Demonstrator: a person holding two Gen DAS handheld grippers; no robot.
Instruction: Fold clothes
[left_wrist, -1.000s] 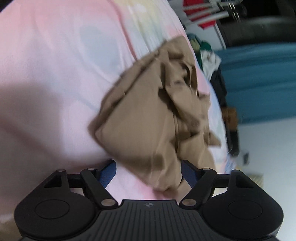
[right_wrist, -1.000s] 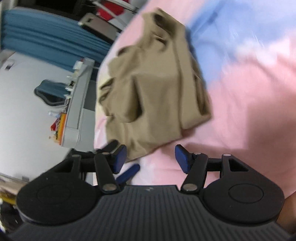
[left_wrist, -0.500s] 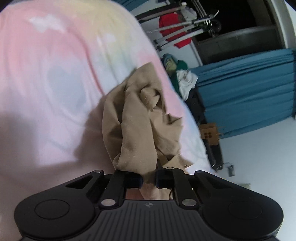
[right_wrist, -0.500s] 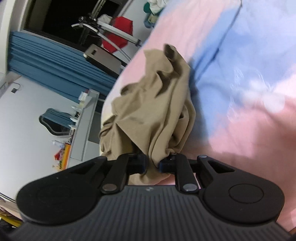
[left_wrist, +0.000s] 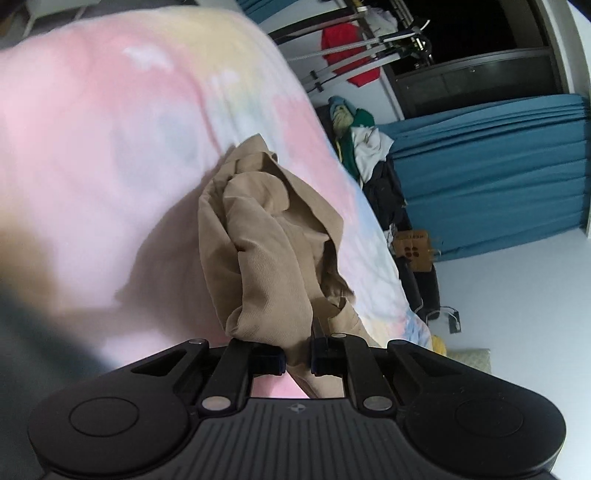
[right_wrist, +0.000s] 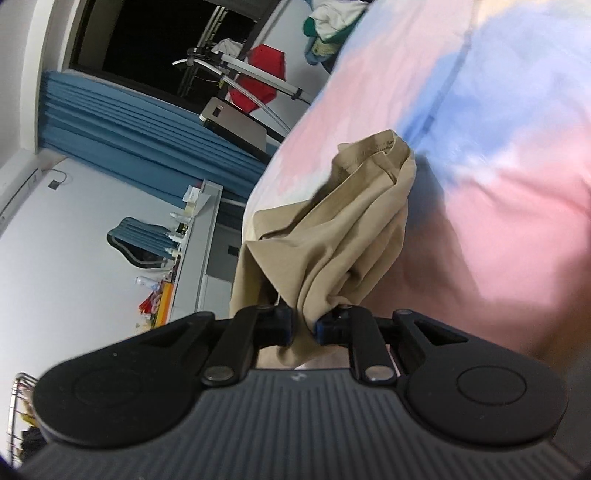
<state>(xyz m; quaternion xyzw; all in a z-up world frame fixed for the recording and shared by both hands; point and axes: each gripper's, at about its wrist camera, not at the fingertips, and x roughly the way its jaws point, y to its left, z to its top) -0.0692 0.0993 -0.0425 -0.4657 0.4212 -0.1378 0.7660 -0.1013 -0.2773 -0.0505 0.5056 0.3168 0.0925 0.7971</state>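
A crumpled tan garment (left_wrist: 269, 251) hangs bunched over a pastel pink, blue and yellow bedspread (left_wrist: 110, 129). My left gripper (left_wrist: 297, 360) is shut on its near edge, cloth pinched between the blue pads. In the right wrist view the same tan garment (right_wrist: 332, 240) is lifted off the bedspread (right_wrist: 517, 184), its hemmed edge at the top. My right gripper (right_wrist: 305, 328) is shut on a fold of it. The cloth droops between the two grips.
A clothes rack with a red garment (left_wrist: 347, 44) stands beyond the bed. A pile of clothes (left_wrist: 362, 147) lies beside blue curtains (left_wrist: 498, 173). A cardboard box (left_wrist: 413, 251) sits on the floor. A shelf with bottles (right_wrist: 188, 236) is at the right view's left.
Both grippers went from open near the lying garment to shut on its edges. They have lifted it, so it now hangs bunched above the bedspread.
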